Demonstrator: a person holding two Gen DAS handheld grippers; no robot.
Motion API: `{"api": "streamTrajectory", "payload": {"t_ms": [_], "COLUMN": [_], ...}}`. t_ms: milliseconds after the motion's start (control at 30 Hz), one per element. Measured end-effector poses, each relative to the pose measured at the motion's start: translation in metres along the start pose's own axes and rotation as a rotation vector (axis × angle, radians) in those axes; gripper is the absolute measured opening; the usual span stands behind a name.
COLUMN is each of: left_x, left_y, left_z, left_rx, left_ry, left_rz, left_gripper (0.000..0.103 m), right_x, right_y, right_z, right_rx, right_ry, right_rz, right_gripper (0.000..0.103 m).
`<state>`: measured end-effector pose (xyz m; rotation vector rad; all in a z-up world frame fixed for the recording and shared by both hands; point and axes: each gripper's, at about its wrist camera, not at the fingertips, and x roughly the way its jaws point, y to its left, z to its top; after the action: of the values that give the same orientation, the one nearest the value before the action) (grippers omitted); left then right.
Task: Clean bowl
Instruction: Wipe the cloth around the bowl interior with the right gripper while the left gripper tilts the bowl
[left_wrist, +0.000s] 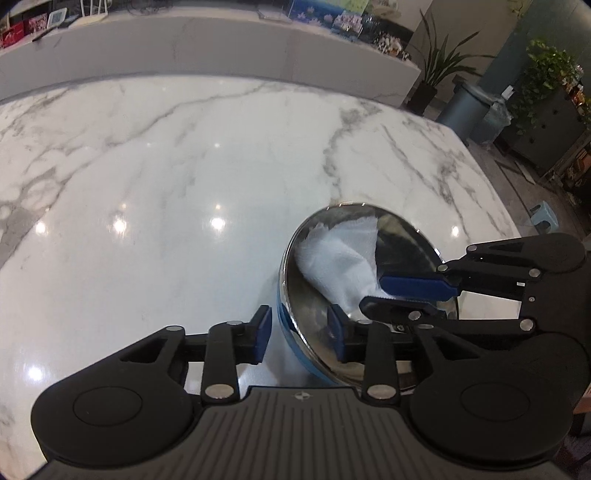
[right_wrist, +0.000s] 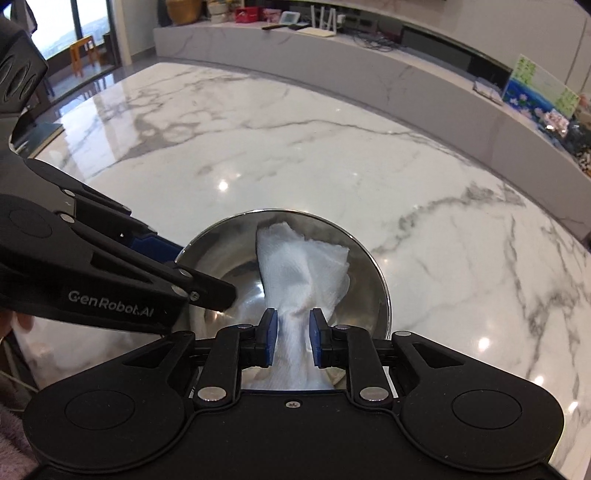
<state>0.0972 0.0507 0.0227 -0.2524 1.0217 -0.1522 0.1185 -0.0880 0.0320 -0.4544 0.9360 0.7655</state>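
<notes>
A shiny steel bowl (left_wrist: 399, 236) with a blue outer wall stands tilted on the white marble table (left_wrist: 184, 166). My left gripper (left_wrist: 299, 338) straddles its near rim, one finger outside and one inside, gripping the rim. My right gripper (right_wrist: 293, 338) is shut on a white paper towel (right_wrist: 303, 269) that reaches into the bowl (right_wrist: 229, 266). The towel (left_wrist: 340, 258) lies against the bowl's inner wall. The right gripper (left_wrist: 406, 295) shows from the side in the left wrist view, and the left gripper (right_wrist: 207, 291) in the right wrist view.
A raised marble ledge (left_wrist: 221, 44) runs along the table's far side with boxes and pictures on it. Past the right table edge stand potted plants (left_wrist: 436, 70) and a grey bin (left_wrist: 465, 110). An orange stool (right_wrist: 83, 51) stands by a window.
</notes>
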Motion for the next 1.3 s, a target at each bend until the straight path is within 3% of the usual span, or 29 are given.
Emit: {"api": "streamTrajectory", "payload": {"t_ms": [100,200,467,667,867,1033,1300], "left_x": [-0.001,-0.001,-0.001,-0.001,-0.001,0.002,0.002], "left_y": [0.0,0.001,0.003,0.005,0.0,-0.004,-0.003], "left_z": [0.001,0.001,0.001,0.001,0.001,-0.001,-0.005], "left_rx": [0.005,0.009,0.017,-0.001,0.012,0.027,0.044], "left_ry": [-0.002,-0.007,-0.005,-0.004,-0.001,0.011,0.017], "left_rz": [0.013,0.005,-0.008,-0.009,0.017,0.031,0.044], "left_gripper": [0.03,0.019,0.017,0.016,0.014,0.013,0.013], "right_x": [0.001,0.006,0.02,0.02,0.016,0.01,0.006], "right_y": [0.001,0.0,-0.002,-0.001,0.001,0.014,0.025], "right_z": [0.003,0.007,0.015,0.015,0.013,0.011,0.009], "right_rx": [-0.023,-0.018,0.001,-0.007,0.004,-0.069,-0.13], "right_ry": [0.007,0.019,0.051,0.05,0.093,0.14,0.196], "right_rz": [0.015,0.014,0.012,0.079,0.214,0.222,0.148], "right_gripper": [0.017,0.017,0.011,0.011,0.011,0.01,0.01]}}
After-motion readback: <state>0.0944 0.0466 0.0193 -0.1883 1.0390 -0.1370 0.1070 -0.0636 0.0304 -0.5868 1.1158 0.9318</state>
